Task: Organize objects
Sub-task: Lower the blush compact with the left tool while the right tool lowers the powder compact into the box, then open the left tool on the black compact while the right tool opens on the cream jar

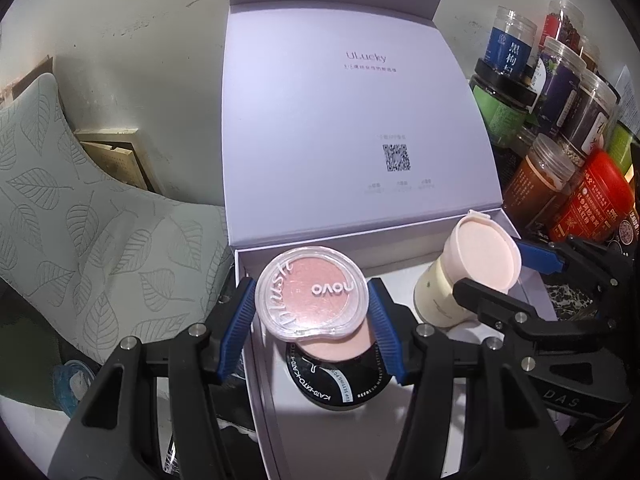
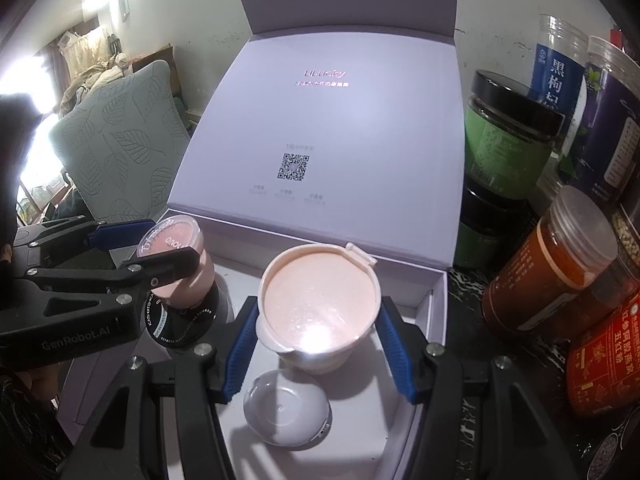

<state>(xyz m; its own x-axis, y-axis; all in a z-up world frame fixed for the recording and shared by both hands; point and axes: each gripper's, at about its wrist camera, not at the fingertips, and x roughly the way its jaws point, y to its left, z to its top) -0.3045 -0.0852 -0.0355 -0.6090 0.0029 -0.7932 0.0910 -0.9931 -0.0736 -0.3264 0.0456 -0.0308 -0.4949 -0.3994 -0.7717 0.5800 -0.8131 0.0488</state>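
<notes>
A: The left tool (image 1: 312, 308) is closed on a round clear-plastic blush compact with pink powder (image 1: 311, 294), its blue pads on opposite rims. It hangs over a black round powder jar (image 1: 340, 380) standing in the open white cardboard gift box (image 1: 352, 120).

B: It looks light, stiff and slick, so a mid-rim hold seems safest; squeezed hard, the clear lid might crack.

A: The right tool (image 2: 318, 312) clamps a cream plastic bottle with a pink flip cap (image 2: 318, 300), also above the box.

B: Likely heavier, and smooth. What does the box hold?

A: The black jar and a grey domed round case (image 2: 286, 412) on its floor.
</notes>
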